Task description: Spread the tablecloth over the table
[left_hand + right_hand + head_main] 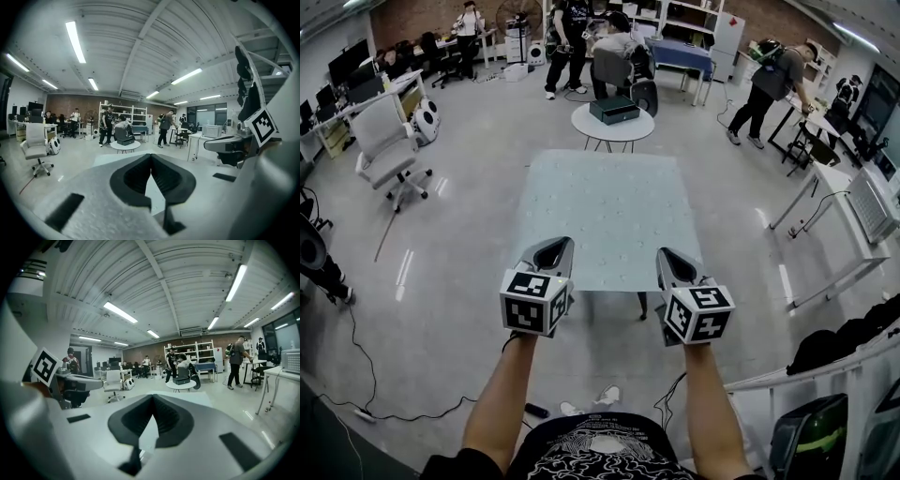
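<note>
Covering the counter [642, 306] from its far side to its near side, the pale tablecloth [609, 211] lies open and flat. Only one dark leg of the counter shows, just under the near hem. The far hem runs straight along the far side of the counter, the side hems follow its left and right sides, and the near hem makes a clean line along the side closest to the person. No bunched patch or large fold shows anywhere on top of the counter.

The left hand-held gripper [565, 243] hangs above the near left part of the counter and the right hand-held gripper [663, 253] above the near right part, both pointing toward the far side. Each has its jaws closed tip to tip. In the left gripper view and the right gripper view a pale sliver shows behind the meeting tips. It reads as cloth seen through the hollow of the jaws. Whether a thin nip of fabric is caught at the very tips cannot be made out, though the near hem shows no lifted peak.

As a judgement, the main work looks done: the cloth is unfolded, on the counter and covering it. What may remain is small, such as evening the overhang at the near side or smoothing slight ripples. How far the cloth hangs down beyond the far side cannot be judged from here.
</note>
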A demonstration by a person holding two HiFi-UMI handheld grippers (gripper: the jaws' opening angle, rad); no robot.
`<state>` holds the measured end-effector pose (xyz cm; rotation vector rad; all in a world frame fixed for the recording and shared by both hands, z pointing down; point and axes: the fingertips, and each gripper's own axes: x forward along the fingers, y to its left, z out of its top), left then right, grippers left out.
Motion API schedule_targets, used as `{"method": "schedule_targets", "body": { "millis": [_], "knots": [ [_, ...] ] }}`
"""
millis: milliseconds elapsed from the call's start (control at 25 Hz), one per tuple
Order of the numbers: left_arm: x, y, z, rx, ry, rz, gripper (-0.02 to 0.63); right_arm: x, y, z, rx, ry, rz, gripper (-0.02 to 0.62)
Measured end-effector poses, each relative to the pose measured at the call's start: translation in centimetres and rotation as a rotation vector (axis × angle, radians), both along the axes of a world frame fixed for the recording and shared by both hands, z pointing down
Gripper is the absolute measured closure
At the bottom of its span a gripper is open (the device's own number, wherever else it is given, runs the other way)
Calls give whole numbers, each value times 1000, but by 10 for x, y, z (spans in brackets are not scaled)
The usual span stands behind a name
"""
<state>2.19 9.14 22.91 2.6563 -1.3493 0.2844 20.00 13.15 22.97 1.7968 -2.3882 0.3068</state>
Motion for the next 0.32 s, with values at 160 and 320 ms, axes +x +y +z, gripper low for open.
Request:
{"method": "schedule_targets", "body": {
  "millis": [160, 320],
  "knots": [
    [-2, 0, 2, 3, -5, -4, 601, -5, -1, 0, 7, 10, -9, 591],
    [-6, 3, 0, 5, -9, -3, 601, -11, 1, -4, 13, 19, -12, 591]
  ]
}}
